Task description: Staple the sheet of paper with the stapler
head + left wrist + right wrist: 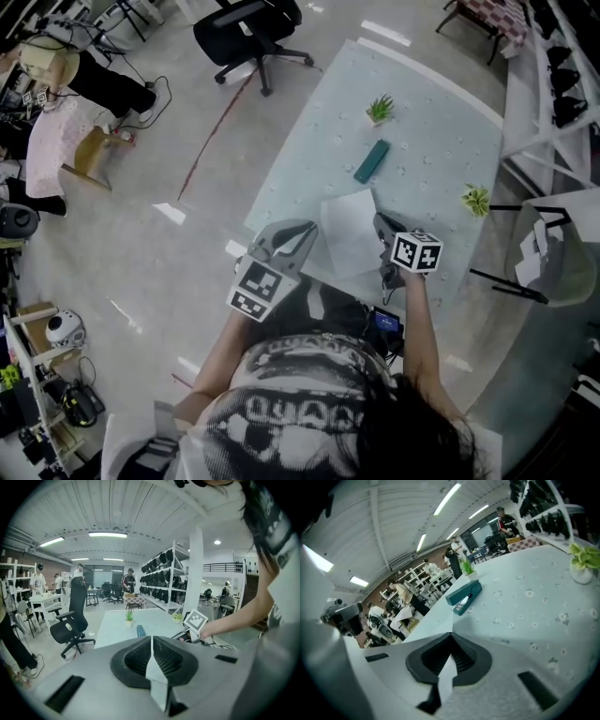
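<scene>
The sheet of paper (351, 228) is at the near edge of the worktop (441, 141), held on both sides. The left gripper (152, 641) has it at the 9 o'clock edge and the right gripper (451, 635) at the 3 o'clock edge.

In the left gripper view the fingers (135, 659) are closed together, with a thin white strip of the sheet pinched between them and running back along the gap. The right gripper view shows the same: its fingers (427, 660) are shut on a white sliver of the sheet, seen edge-on. From the head view I cannot tell whether the sheet lies flat on the worktop or is lifted a little off it.

The stapler (371, 160) is teal and lies on the worktop at about 12 o'clock from the sheet, near it but not touching. Neither gripper touches the stapler. In the right gripper view it lies ahead of the fingers, slightly to 1 o'clock, with its metal underside showing.

A small plant (380, 109) in a white pot stands at 12 o'clock from the stapler, farther up the worktop. A second plant (476, 198) stands at about 2 o'clock from the sheet, near the worktop's right edge. A black office chair (251, 33) stands on the floor off the worktop's far left corner, at about 11 o'clock.
</scene>
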A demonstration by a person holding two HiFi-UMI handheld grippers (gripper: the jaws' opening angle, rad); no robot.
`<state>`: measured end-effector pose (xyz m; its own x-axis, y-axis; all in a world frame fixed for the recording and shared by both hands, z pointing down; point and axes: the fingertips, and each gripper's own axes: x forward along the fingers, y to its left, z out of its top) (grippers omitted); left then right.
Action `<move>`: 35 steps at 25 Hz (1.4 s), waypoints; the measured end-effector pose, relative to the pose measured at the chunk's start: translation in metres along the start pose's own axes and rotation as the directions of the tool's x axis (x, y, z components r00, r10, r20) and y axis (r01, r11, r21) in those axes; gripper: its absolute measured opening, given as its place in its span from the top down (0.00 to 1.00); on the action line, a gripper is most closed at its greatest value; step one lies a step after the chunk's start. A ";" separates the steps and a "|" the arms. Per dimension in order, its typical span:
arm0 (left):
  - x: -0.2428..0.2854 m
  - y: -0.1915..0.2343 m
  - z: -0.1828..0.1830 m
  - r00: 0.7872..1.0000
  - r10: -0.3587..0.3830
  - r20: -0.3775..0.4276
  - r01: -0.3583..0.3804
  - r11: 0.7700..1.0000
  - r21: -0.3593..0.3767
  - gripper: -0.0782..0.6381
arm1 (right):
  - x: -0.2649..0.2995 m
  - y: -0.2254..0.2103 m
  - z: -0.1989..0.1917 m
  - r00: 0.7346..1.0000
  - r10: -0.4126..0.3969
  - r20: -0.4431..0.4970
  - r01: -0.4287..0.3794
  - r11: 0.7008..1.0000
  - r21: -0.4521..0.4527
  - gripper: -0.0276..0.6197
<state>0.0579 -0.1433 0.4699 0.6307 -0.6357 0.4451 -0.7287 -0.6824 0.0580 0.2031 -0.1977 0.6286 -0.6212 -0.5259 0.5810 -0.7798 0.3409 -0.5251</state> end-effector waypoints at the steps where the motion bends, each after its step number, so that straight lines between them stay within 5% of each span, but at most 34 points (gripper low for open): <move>1: -0.001 0.006 0.000 1.000 -0.005 0.000 0.005 1.000 0.003 0.87 | 0.005 0.001 0.003 1.000 -0.017 0.026 0.016 0.999 0.039 0.95; 7: -0.007 0.037 -0.003 0.999 -0.040 0.002 0.040 0.999 0.018 0.87 | 0.023 -0.003 0.008 0.982 -0.136 0.134 0.100 0.963 0.248 0.95; 16: -0.006 0.065 -0.003 0.995 -0.097 -0.002 0.097 0.994 0.043 0.87 | 0.030 -0.014 0.020 0.937 -0.268 0.223 0.155 0.893 0.423 0.95; 28: -0.003 0.071 -0.005 0.991 -0.133 -0.001 0.132 0.990 0.056 0.87 | 0.031 -0.032 0.023 0.890 -0.407 0.204 0.278 0.842 0.463 0.95; 31: -0.002 0.070 -0.003 0.991 -0.134 0.001 0.134 0.989 0.056 0.87 | 0.021 -0.035 0.022 0.880 -0.435 0.190 0.321 0.840 0.437 0.72; 35: -0.003 0.076 -0.003 0.989 -0.148 0.009 0.148 0.988 0.046 0.87 | 0.011 -0.030 0.040 0.856 -0.468 0.217 0.371 0.851 0.371 0.76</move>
<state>-0.0005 -0.1923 0.4755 0.7343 -0.5308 0.4231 -0.6143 -0.7848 0.0816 0.2231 -0.2448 0.6255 -0.1496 -0.7795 0.6082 -0.8655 -0.1941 -0.4617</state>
